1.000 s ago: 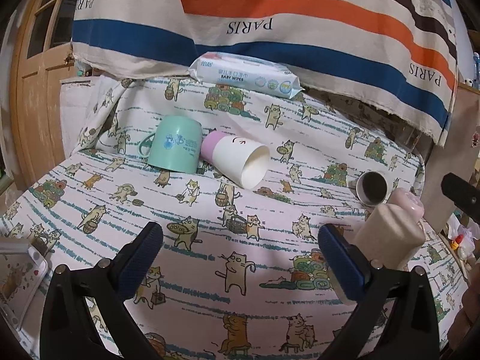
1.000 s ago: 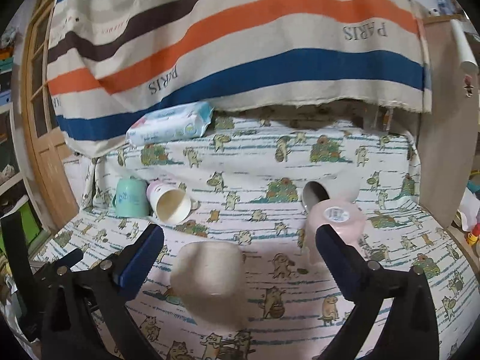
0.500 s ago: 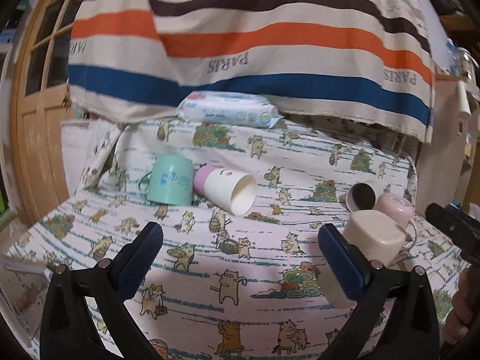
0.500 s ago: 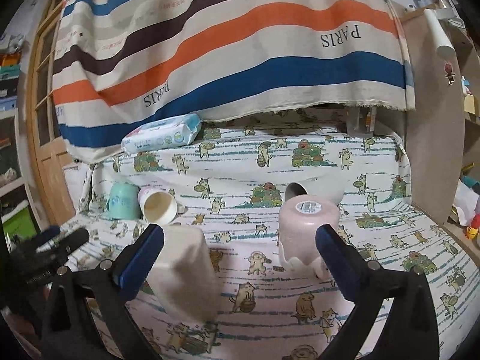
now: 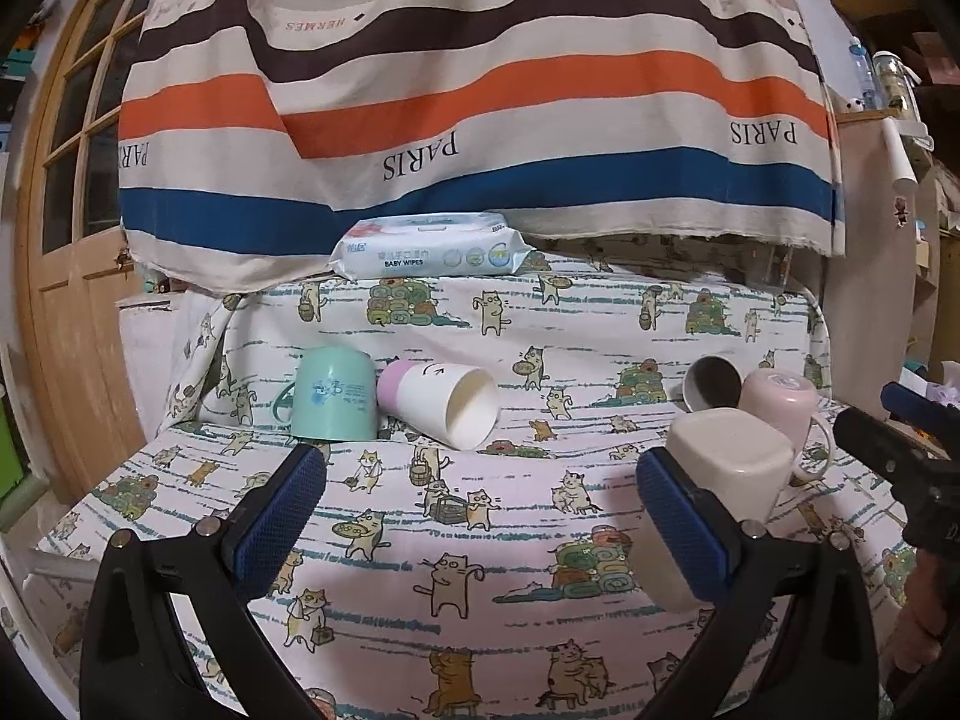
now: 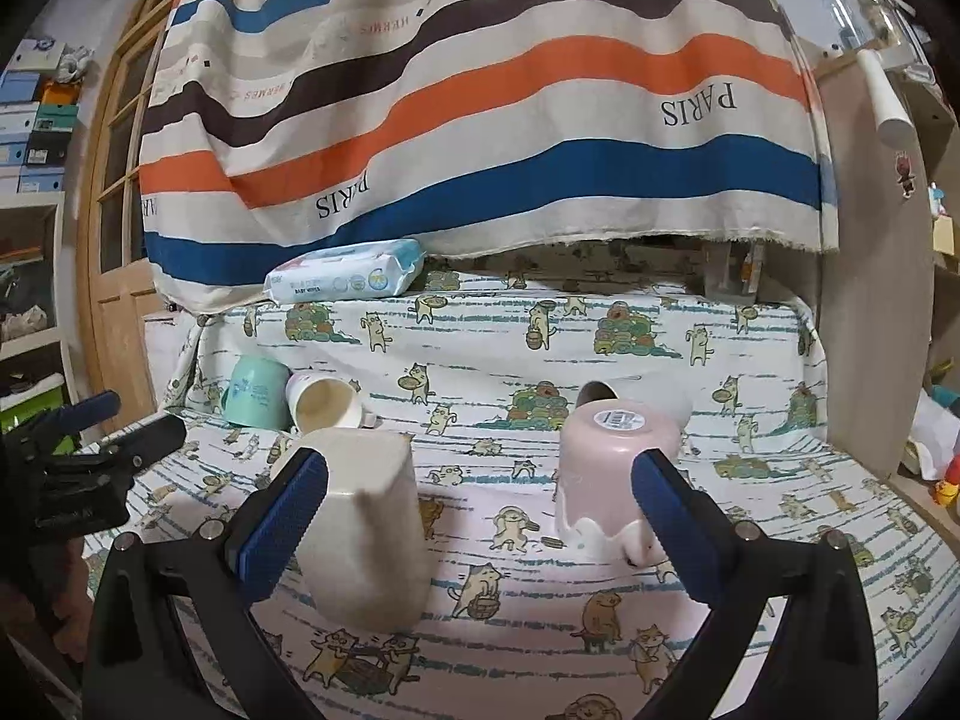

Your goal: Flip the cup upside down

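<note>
A cream square cup stands upside down on the cat-print cloth, just behind my right gripper's left finger; it also shows in the left wrist view. A pink mug stands upside down beside it. A grey cup lies on its side behind the pink mug. A white cup with a purple base lies on its side next to an upside-down green mug. My left gripper is open and empty. My right gripper is open and empty.
A pack of baby wipes lies at the back under a striped cloth. A wooden door stands at the left. A wooden panel borders the right side. The cloth-covered surface drops off at the left.
Both grippers have drawn back and tilted up. The cream cup was tilted near the right gripper a second ago and now stands upside down on the cloth.
</note>
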`<action>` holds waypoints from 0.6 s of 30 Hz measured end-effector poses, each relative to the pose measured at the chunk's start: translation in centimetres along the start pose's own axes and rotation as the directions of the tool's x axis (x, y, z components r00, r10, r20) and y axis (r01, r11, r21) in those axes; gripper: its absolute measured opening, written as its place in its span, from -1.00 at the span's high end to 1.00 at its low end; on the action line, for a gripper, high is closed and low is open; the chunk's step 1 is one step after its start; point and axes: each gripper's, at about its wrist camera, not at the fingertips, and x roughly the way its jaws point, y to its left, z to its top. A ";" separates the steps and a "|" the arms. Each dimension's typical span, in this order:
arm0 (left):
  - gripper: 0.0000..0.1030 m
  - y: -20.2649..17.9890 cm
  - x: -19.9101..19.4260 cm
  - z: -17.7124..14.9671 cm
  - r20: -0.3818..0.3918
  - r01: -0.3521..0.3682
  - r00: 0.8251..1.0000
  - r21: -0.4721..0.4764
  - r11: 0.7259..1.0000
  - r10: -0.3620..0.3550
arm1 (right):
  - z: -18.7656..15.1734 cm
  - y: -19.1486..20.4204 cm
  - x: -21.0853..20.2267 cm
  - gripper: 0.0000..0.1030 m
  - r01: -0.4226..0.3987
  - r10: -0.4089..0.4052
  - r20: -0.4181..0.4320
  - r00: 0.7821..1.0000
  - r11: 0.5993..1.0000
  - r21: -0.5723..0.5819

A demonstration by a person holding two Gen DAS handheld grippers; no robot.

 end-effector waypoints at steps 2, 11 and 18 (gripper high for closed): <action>-0.99 -0.1 -0.3 -0.1 0.012 0.002 1.000 0.006 1.000 -0.002 | 0.0 0.1 0.0 -0.99 0.006 -0.006 -0.001 1.000 1.000 -0.012; -0.99 -0.1 -0.1 -0.1 0.001 -0.008 1.000 0.000 1.000 0.008 | -0.1 0.5 0.9 -0.99 -0.002 0.001 -0.043 0.999 1.000 -0.028; -0.99 -0.2 0.3 -0.2 -0.024 -0.022 0.999 0.001 1.000 0.022 | -0.2 0.3 0.8 -0.99 0.035 -0.035 -0.046 0.998 0.999 -0.012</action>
